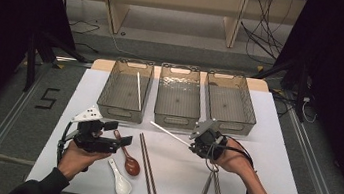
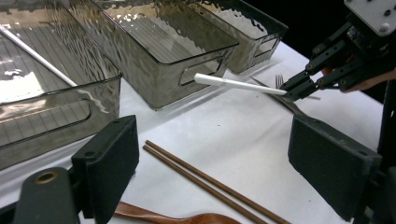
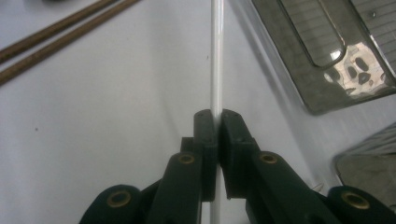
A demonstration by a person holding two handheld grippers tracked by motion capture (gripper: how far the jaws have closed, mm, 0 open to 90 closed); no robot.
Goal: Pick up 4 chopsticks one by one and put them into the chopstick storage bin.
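The desk (image 1: 273,155) is covered with a white sheet, and three smoky clear bins are lined up along its far side. In the left bin (image 1: 126,83) one white chopstick (image 1: 138,90) is lying. Near the front, a pair of brown chopsticks (image 1: 149,169) is laid beside a brown spoon (image 1: 127,158) and a white spoon (image 1: 119,180); metal cutlery (image 1: 213,185) is seen under the right hand. The left gripper (image 1: 123,140) is held low over the spoons with its jaws spread and nothing between them. The right gripper (image 1: 193,142) is pressed together on a second white chopstick (image 1: 170,133), held clear of the desk in front of the middle bin (image 1: 179,94), its free end pointing left
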